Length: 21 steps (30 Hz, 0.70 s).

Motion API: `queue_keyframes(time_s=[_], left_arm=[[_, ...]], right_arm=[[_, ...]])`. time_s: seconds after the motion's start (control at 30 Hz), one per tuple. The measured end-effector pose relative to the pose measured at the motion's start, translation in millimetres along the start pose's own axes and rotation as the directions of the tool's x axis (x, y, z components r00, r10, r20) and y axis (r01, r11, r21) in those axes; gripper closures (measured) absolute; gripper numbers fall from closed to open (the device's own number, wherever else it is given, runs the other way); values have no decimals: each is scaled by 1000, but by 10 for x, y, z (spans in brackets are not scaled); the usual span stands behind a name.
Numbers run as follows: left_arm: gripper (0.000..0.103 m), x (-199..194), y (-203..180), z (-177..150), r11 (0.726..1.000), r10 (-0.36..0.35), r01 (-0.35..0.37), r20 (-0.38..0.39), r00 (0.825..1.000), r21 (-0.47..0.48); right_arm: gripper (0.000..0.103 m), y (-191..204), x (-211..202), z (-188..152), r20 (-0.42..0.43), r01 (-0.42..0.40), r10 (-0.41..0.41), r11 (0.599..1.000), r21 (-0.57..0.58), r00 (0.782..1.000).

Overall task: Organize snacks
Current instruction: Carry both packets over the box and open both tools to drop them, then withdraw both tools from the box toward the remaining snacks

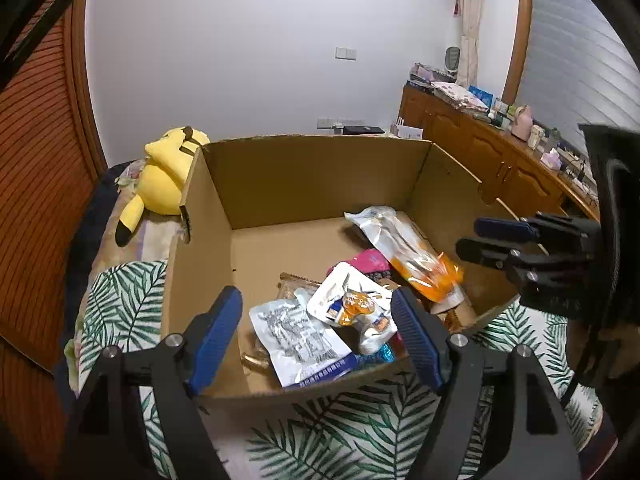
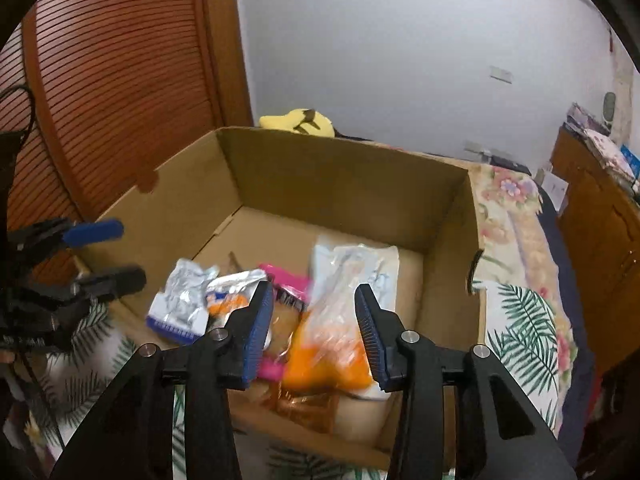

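**Two grippers over an open box of snacks**

We see an open cardboard box (image 1: 304,184) resting on a bed covered with a palm-leaf printed cloth (image 1: 120,300). The snack packets lie in the near half of the box floor. Nearest the left gripper (image 1: 316,336) is a silver printed pouch (image 1: 298,340); touching it on the right is a white packet with an orange picture (image 1: 352,300). A long clear-and-orange bag (image 1: 404,252) lies slanted toward the box's right wall, with a pink packet (image 1: 370,262) partly under it.

The left gripper's jaws stand wide apart above the near wall of the box, with nothing between the pads; the silver pouch and white packet lie below them in the box. The right gripper (image 2: 314,332) hangs over the same pile with its jaws partly open. In the right wrist view the clear-and-orange bag (image 2: 336,320) appears in the gap between them, blurred; the pads do not press on it. Each gripper shows at the edge of the other's view.

A yellow plush toy (image 1: 166,172) lies on the bed behind the box's far left corner. A wooden cabinet (image 1: 480,152) crowded with small items runs along the right wall.
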<state>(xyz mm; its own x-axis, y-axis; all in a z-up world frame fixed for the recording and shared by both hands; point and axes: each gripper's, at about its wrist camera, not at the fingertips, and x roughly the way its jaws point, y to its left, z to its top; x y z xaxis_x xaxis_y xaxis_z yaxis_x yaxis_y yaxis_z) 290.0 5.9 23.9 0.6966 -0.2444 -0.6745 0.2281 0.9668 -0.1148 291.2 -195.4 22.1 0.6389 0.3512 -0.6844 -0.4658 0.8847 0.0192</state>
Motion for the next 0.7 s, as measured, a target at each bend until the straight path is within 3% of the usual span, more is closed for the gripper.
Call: queue_keyframes(time_s=[0.4,0.7], left_arm=[[25,-553,-201,-215,1000,13,-13,30,999,16],[25,-835,-611,-584,998,-17,15,27,999,62]], right_arm=[[60,232,-965,-354,112,-56,52,998,31,992],[60,315,-1379,-904,115,-42,33,996,73,993]])
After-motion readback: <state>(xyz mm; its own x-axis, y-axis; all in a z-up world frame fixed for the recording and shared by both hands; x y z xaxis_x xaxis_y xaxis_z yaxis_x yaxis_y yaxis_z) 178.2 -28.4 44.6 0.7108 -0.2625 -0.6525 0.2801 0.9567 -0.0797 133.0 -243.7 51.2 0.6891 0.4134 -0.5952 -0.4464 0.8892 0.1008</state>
